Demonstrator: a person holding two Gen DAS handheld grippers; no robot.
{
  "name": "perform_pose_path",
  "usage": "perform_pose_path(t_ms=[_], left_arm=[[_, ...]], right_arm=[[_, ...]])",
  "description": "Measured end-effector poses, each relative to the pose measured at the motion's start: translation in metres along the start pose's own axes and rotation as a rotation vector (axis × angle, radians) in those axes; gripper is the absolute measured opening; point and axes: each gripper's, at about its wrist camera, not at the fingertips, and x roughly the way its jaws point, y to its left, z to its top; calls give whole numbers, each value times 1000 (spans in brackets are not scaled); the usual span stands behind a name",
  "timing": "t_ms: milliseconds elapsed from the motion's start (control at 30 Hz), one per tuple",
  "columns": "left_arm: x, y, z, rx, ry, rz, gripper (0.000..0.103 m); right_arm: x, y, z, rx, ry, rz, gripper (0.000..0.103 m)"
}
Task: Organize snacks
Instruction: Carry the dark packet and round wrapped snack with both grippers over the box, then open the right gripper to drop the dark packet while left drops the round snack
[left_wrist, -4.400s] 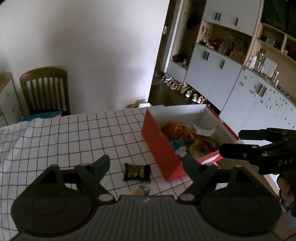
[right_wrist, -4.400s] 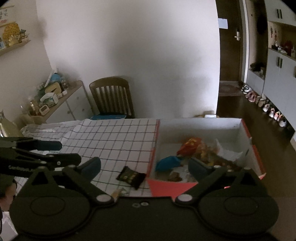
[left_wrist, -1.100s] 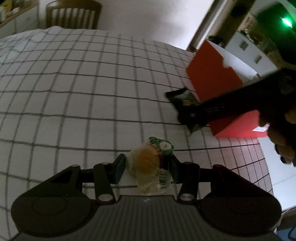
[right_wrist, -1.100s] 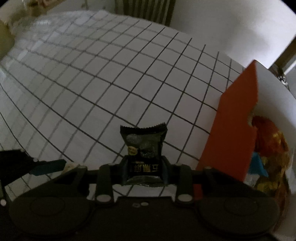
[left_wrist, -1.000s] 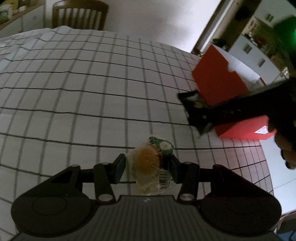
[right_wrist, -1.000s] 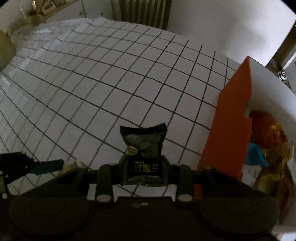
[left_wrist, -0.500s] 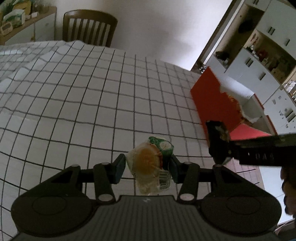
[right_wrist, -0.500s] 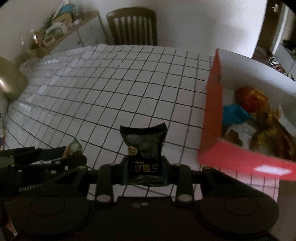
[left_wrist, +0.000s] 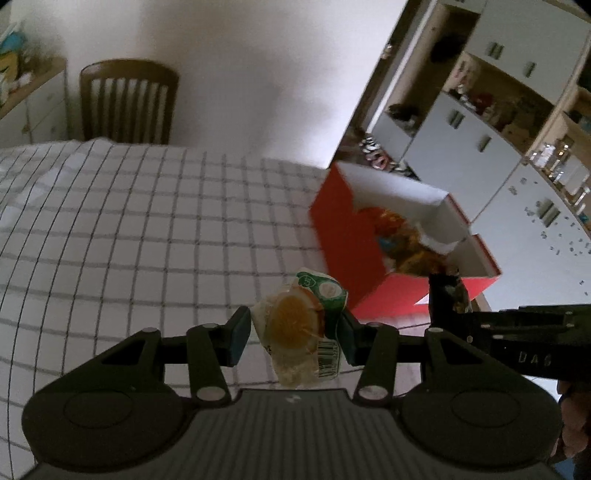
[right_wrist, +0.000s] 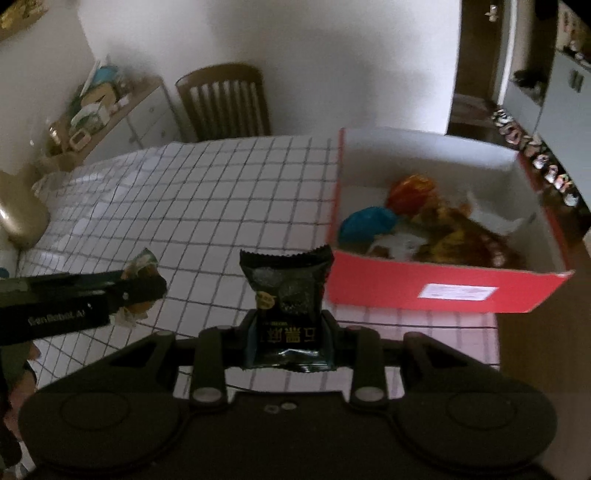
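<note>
Left gripper (left_wrist: 293, 334): teal-padded fingers closed tight on a clear plastic snack packet with an orange round centre and a green-and-white end (left_wrist: 301, 323), held above the white tablecloth with a black grid pattern (left_wrist: 147, 229). Right gripper (right_wrist: 288, 338): fingers pinched on the lower part of a black foil snack packet with a serrated top edge and gold lettering (right_wrist: 286, 295), packet upright, clear of the cloth. Red cardboard box with a white inside (right_wrist: 447, 286) sits on the cloth near the table's right edge, open-topped; it holds a heap of wrapped snacks (right_wrist: 432, 225), among them one blue, one orange-red and several yellow-brown. Black packet hangs just to the left of the box's near red wall, outside it. In the left wrist view the right gripper reaches in from the right, its packet in front of the box's near corner. A brown wooden slat-back chair (right_wrist: 225, 105) stands behind the table.
</note>
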Motion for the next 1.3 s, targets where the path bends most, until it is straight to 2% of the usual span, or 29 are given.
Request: perform_pose_path(t_ms=[333, 633, 967, 1300], left_arm=[[8, -65, 39, 108, -45, -61, 49], [41, -122, 61, 183, -27, -88, 49], [96, -164, 72, 226, 33, -67, 49], [155, -189, 72, 239, 119, -19, 49]], right_arm=[[-39, -46, 14, 31, -88, -77, 33], [-48, -94, 39, 72, -139, -148, 33], [-24, -153, 67, 105, -125, -215, 33], [29, -195, 77, 151, -50, -208, 33]])
